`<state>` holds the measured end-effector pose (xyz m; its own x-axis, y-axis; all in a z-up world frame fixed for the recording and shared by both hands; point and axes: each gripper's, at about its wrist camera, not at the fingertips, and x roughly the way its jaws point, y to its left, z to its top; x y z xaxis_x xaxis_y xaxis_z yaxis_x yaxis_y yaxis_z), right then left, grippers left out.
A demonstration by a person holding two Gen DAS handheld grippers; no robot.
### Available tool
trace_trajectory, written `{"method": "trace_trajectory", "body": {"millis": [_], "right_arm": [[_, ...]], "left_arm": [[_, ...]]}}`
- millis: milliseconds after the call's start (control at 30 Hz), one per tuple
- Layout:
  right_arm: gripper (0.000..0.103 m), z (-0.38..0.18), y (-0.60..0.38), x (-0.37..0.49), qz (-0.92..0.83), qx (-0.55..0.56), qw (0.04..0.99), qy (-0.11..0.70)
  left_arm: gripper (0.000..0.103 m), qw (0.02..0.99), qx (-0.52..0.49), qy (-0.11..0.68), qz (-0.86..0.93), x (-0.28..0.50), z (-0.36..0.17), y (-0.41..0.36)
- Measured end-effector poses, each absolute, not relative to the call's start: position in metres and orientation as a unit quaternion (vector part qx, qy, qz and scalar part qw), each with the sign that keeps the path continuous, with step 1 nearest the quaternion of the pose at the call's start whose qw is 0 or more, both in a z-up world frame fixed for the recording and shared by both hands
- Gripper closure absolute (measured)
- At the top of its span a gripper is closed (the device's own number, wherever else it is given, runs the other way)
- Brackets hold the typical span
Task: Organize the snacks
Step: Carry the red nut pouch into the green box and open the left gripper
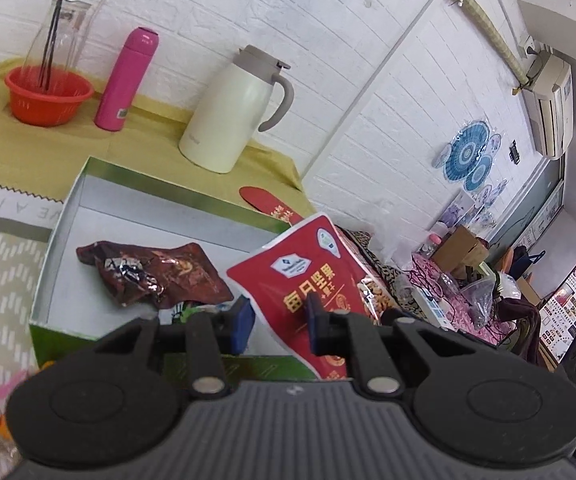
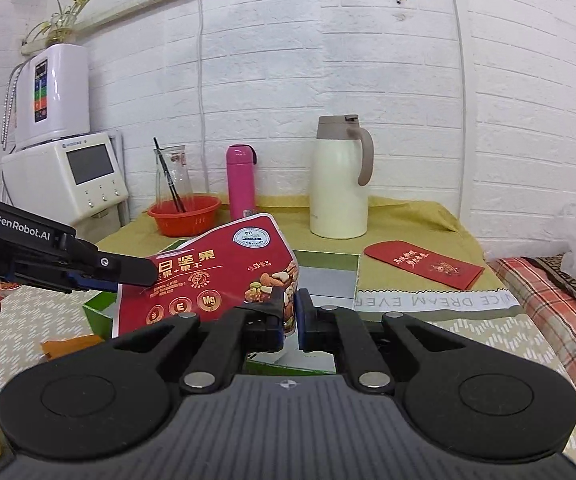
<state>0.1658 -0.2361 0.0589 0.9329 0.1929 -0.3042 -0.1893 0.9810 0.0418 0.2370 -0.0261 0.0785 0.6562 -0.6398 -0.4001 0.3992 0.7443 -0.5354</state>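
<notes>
Tabletop: both tongs [image 1: 278, 318] [image 2: 290, 318] clamped on one nut bag [image 2: 216, 276] (red); one box [image 1: 64, 216].

You hold a deep red nut pouch [image 2: 216, 276] printed with gold lettering and a picture of mixed brown nuts, between black grippers whose fingertip pads [image 2: 306, 320] are blue. Behind it, you face a white-lined box [image 1: 88, 216] with green outer walls holding a dark brown foil wrapper [image 1: 152, 272]. Farther back stand a cream jug [image 2: 340, 184] with a taupe handle, a hot pink flask [image 2: 241, 180] and an orange-red bowl [image 2: 184, 216] on an olive-yellow cloth [image 2: 408, 216], before a white brick wall [image 2: 288, 60].
</notes>
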Motion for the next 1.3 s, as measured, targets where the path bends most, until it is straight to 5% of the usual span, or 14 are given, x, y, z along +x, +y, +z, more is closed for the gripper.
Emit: {"method": "trace_trajectory", "body": {"millis": [533,567,600,733,767,1300], "right_arm": [[0.089,0.027,-0.242,0.233,0.087,0.008,0.978,0.189],[0.078,0.028,-0.240,0.234,0.086,0.001,0.979,0.182],[0.063,0.028,-0.239,0.234,0.086,-0.008,0.981,0.174],[0.016,0.030,-0.237,0.227,0.093,-0.024,0.983,0.156],[0.000,0.031,-0.237,0.225,0.093,-0.027,0.984,0.152],[0.000,0.051,-0.227,0.168,0.102,-0.041,0.981,0.159]], "left_arm": [[0.085,0.872,-0.185,0.361,-0.275,0.318,0.035,-0.046],[0.075,0.874,-0.184,0.360,-0.268,0.320,0.034,-0.046],[0.051,0.878,-0.187,0.355,-0.261,0.319,0.034,-0.044],[0.014,0.893,-0.212,0.326,-0.227,0.313,0.039,-0.033],[0.014,0.901,-0.210,0.316,-0.213,0.310,0.041,-0.032],[0.013,0.925,-0.152,0.303,-0.172,0.233,0.078,-0.020]]}}
